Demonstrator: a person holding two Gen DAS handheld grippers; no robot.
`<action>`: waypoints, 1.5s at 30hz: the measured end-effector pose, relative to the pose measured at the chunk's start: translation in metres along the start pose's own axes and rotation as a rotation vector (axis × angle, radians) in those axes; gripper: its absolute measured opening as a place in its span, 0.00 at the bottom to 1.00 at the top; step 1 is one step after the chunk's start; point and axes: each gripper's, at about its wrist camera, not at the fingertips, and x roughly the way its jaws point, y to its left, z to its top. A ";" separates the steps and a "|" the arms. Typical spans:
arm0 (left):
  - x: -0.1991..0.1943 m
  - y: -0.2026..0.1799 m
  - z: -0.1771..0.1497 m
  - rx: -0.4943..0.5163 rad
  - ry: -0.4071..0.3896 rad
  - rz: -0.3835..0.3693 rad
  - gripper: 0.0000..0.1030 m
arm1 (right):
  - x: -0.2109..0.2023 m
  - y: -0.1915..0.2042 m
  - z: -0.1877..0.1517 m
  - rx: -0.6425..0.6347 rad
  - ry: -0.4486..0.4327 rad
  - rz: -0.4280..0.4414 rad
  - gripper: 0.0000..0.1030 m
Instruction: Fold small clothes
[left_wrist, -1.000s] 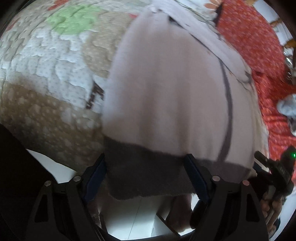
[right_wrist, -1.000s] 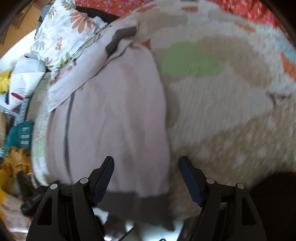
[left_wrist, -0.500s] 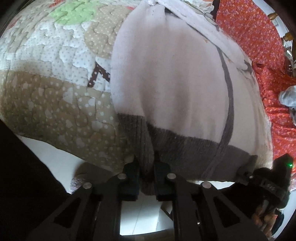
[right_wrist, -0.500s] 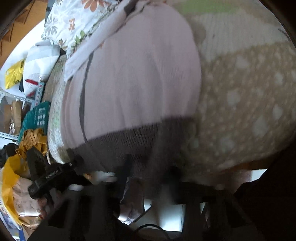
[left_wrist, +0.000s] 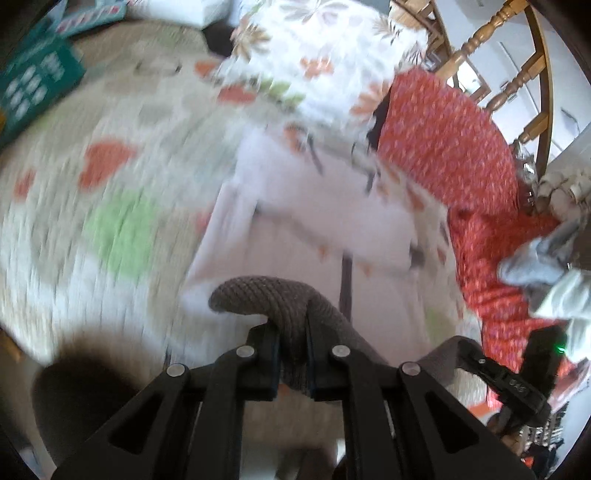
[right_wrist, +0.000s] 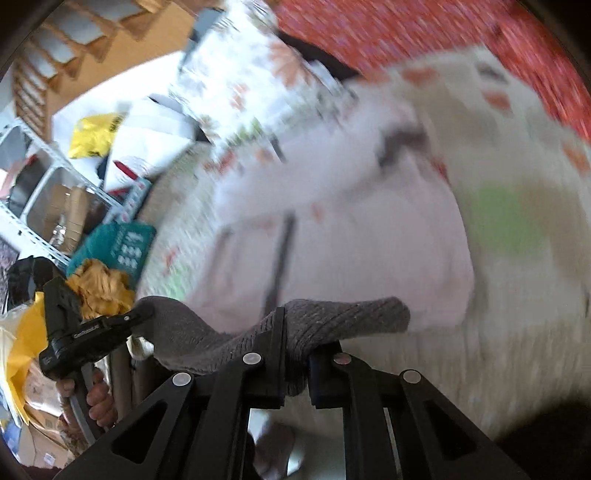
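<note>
Left wrist view: the left gripper (left_wrist: 293, 363) pinches the grey ribbed hem (left_wrist: 266, 295) of the pale sweater (left_wrist: 295, 236) lying on the quilted bed (left_wrist: 110, 206). At the hem's other corner, the right gripper (right_wrist: 297, 363) pinches likewise. Folding looks barely begun: hem lifted, body unfolded.

both wrist views look forward along the fingers, close over the quilt (left_wrist: 110, 229); each shows the same grey hem (left_wrist: 266, 295) and the other gripper.
</note>
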 end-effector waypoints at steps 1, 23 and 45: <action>0.007 -0.006 0.017 0.013 -0.016 0.005 0.10 | 0.003 0.006 0.015 -0.010 -0.021 -0.003 0.09; 0.208 0.017 0.226 -0.168 0.041 0.105 0.51 | 0.217 -0.113 0.237 0.253 0.045 -0.171 0.49; 0.149 0.084 0.107 -0.054 0.105 0.120 0.82 | 0.104 -0.172 0.101 0.211 0.078 -0.210 0.65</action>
